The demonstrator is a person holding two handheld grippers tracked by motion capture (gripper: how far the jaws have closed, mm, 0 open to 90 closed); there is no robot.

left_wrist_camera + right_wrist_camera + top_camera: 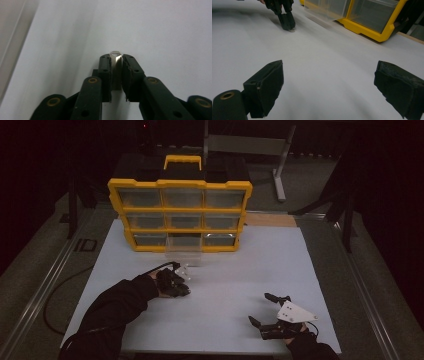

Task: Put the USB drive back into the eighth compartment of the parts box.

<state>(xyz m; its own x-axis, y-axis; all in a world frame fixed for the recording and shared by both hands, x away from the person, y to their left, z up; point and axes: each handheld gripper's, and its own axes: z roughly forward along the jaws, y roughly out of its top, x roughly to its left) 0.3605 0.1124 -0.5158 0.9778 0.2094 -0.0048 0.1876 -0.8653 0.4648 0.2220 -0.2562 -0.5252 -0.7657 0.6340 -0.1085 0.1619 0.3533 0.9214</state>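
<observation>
Left gripper view: left hand-held gripper [116, 65] clamped on a small silvery metal piece [115, 56], pads pressed to its flat sides, a bent tip poking out just past the fingertips, low over the white worktop [162, 32]. Looks thin, stiff and light; smooth metal, so likely slippery and apt to twist or slide if pinched only at the edge. Best held across the flat faces, deep between the pads, as now. High view: left hand-held gripper [176, 282] just in front of the yellow drawer organiser [180, 184], near a clear drawer [183, 254] pulled out of the bottom row. Right hand-held gripper [262, 309] resting well apart, jaws spread wide, nothing between them.
</observation>
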